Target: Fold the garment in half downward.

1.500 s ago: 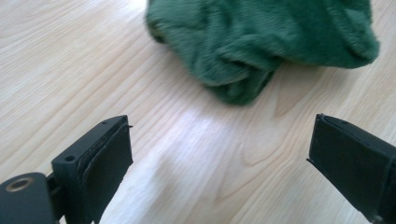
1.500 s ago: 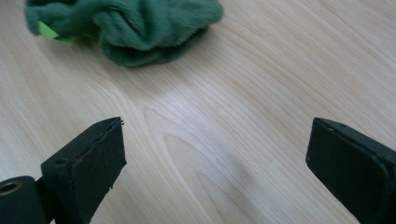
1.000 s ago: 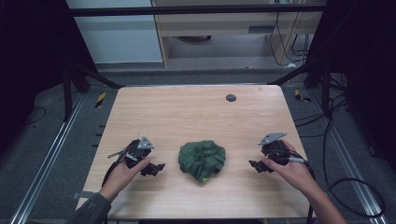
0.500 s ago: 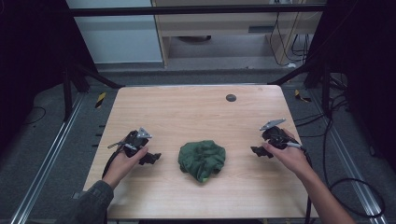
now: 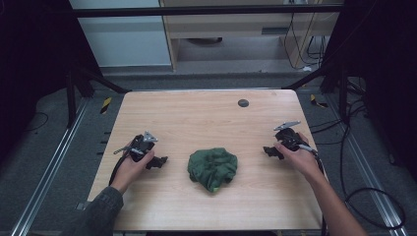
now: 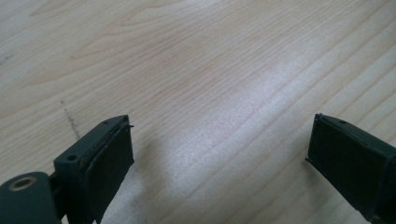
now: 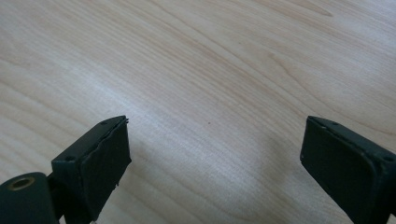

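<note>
My left sleeve [image 5: 96, 211] comes in over the near edge of the wooden table [image 5: 206, 110]. A crumpled green cloth [image 5: 212, 167] lies in a heap on the near half of the table, between my two grippers and apart from both. I hold my left gripper [image 5: 158, 162] just left of the cloth, its jaws spread wide with only bare wood grain between them. My right gripper [image 5: 269, 150] sits a little farther right of the cloth, jaws likewise wide apart over bare wood. Toward the far edge, a small dark round disc [image 5: 243, 103] rests on the tabletop, well away from everything.
</note>
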`<state>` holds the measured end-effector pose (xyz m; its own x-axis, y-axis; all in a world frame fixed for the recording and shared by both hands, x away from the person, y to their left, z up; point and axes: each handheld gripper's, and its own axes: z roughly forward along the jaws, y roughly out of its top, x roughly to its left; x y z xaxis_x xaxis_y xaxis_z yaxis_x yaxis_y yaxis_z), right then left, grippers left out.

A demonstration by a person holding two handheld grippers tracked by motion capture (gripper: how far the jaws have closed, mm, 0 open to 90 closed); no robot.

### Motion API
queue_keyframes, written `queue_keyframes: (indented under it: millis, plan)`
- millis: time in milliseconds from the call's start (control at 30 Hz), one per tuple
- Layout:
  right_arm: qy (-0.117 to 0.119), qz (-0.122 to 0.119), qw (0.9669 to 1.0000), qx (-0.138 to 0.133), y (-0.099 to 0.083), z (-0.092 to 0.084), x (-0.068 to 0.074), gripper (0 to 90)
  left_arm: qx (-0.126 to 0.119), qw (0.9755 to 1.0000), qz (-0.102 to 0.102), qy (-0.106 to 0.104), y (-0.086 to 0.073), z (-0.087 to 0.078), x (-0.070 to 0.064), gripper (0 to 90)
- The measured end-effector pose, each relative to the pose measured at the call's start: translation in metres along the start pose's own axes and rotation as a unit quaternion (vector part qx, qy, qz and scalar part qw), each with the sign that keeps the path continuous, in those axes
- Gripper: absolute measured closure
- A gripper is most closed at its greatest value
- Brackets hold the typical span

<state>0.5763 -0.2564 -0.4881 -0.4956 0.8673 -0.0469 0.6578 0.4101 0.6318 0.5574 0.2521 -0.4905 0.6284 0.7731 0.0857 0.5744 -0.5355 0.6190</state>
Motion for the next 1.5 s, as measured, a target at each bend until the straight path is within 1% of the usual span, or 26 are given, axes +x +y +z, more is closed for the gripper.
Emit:
queue_keyframes:
  millis: [100,167,233,267,400,500,600,767,800,900,967,1067,1233,1267,1300,1367,1433,1500]
  plan:
    - [-0.005,0.009,0.9999,-0.008,0.001,0.003,-0.002,9.0,-0.006,0.9999,-0.008,0.003,-0.001,0.002,0.005,6.3]
    - [-0.002,0.015,0.9998,-0.015,0.001,0.005,-0.003,9.1,-0.008,0.9999,-0.013,0.003,-0.002,0.004,0.007,6.2]
    - [0.003,0.027,0.9994,-0.023,0.002,0.006,-0.003,9.3,-0.01,0.9998,-0.016,0.003,-0.002,0.006,0.009,6.2]
    - [0.004,0.029,0.9992,-0.026,0.002,0.008,-0.003,9.4,-0.01,0.9998,-0.018,0.002,-0.003,0.006,0.009,5.6]
    - [-0.002,0.036,0.999,-0.026,0.004,0.013,-0.003,9.6,-0.02,0.9994,-0.029,0.001,-0.003,0.009,0.014,4.8]
    - [-0.003,0.042,0.9986,-0.031,0.005,0.016,-0.002,9.7,-0.025,0.999,-0.036,-0.007,-0.004,0.011,0.017,3.9]
    - [-0.007,0.043,0.9986,-0.031,0.006,0.019,-0.001,9.7,-0.03,0.9988,-0.039,-0.007,-0.005,0.012,0.018,3.3]
    - [-0.008,0.051,0.9983,-0.029,0.006,0.023,0.001,9.0,-0.038,0.9985,-0.039,-0.008,-0.006,0.014,0.019,1.5]
    - [-0.013,0.05,0.9981,-0.032,0.005,0.024,0.001,8.8,-0.039,0.9985,-0.037,-0.007,-0.006,0.015,0.019,1.1]
    - [-0.015,0.059,0.9974,-0.038,0.005,0.025,0.002,8.4,-0.045,0.9983,-0.037,-0.007,-0.006,0.016,0.019,0.3]
    - [-0.021,0.056,0.9975,-0.039,0.005,0.026,0.003,8.1,-0.051,0.998,-0.038,-0.008,-0.006,0.017,0.019,0.0]
    - [-0.024,0.059,0.997,-0.044,0.005,0.027,0.004,7.7,-0.058,0.9976,-0.036,-0.009,-0.007,0.018,0.019,0.0]
    - [-0.03,0.063,0.9962,-0.051,0.004,0.029,0.004,6.0,-0.058,0.9976,-0.038,-0.007,-0.007,0.018,0.019,0.0]
    - [-0.032,0.067,0.9957,-0.054,0.004,0.03,0.005,5.3,-0.058,0.9976,-0.038,-0.006,-0.007,0.018,0.018,0.0]
    - [-0.033,0.072,0.9952,-0.057,0.004,0.03,0.005,4.8,-0.058,0.9975,-0.04,-0.003,-0.007,0.018,0.018,0.0]
    - [-0.04,0.075,0.9944,-0.063,0.004,0.032,0.007,2.8,-0.058,0.9973,-0.045,0.0,-0.008,0.017,0.017,0.0]
    - [-0.042,0.08,0.994,-0.061,0.005,0.033,0.009,1.3,-0.059,0.997,-0.05,0.003,-0.008,0.017,0.016,0.0]
    - [-0.052,0.09,0.9929,-0.057,0.005,0.033,0.009,0.1,-0.058,0.9968,-0.055,0.007,-0.008,0.017,0.015,0.0]
